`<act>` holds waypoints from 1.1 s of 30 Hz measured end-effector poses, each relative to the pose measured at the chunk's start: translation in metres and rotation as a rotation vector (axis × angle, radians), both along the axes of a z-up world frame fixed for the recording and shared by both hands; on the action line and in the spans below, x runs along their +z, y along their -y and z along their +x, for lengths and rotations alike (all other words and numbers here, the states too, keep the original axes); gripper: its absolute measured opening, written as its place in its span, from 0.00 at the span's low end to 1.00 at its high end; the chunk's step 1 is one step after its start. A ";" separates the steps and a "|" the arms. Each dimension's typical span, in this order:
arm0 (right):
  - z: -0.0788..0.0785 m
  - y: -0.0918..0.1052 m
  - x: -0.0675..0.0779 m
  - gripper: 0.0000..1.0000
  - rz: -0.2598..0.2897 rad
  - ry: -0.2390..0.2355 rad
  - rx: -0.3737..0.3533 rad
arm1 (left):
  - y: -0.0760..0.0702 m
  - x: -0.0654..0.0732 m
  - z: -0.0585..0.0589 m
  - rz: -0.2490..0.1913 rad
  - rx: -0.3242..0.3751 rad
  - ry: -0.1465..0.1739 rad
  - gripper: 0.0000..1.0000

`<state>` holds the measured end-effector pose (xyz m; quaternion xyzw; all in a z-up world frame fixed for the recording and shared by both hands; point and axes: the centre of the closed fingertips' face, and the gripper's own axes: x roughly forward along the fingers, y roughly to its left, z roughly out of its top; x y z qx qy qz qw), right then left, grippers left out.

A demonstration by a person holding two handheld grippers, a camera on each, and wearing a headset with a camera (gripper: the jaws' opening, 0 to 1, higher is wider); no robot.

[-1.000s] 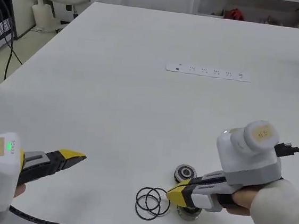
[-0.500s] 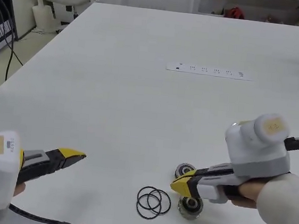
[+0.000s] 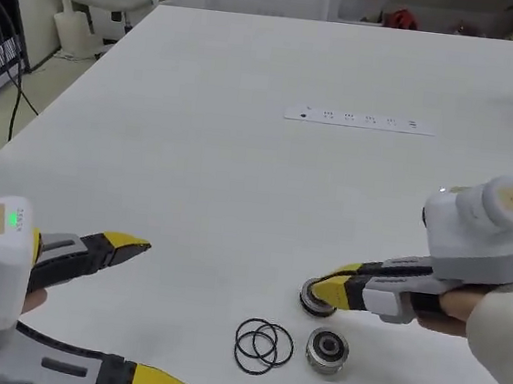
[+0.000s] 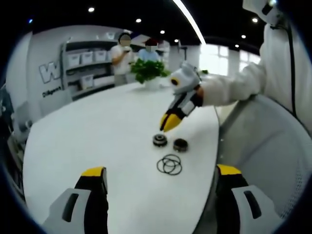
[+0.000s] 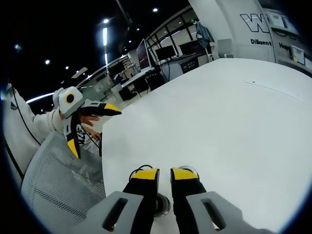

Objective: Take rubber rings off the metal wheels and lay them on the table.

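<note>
While the right gripper [image 3: 319, 291] hovers — a wheel [image 3: 306, 299] lies beneath.

We see our right gripper [image 5: 165, 174] with its jaws nearly together above the white table [image 5: 219, 122], a metal wheel [image 5: 164, 205] half hidden beneath them, and the left gripper [image 5: 96, 130] spread wide by the table's edge.

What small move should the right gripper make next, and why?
Probably lower the right gripper onto the wheel just under its tips and open slightly to pinch the dark rim. Its jaws stand almost together above that wheel, several rings already lie on the table, and the left gripper is open.
</note>
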<state>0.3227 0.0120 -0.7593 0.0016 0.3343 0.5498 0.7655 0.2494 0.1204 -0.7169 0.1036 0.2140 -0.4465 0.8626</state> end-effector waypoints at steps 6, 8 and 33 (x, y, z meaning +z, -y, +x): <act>0.007 0.009 -0.001 0.15 0.006 0.011 -0.023 | 0.013 0.014 0.009 0.002 -0.047 0.034 0.92; 0.010 0.012 -0.003 0.18 -0.003 0.019 -0.035 | 0.018 0.018 0.015 -0.005 -0.055 0.047 0.92; 0.012 0.031 -0.033 0.25 -0.085 0.045 0.001 | 0.086 0.032 0.063 -0.071 -0.210 0.097 0.79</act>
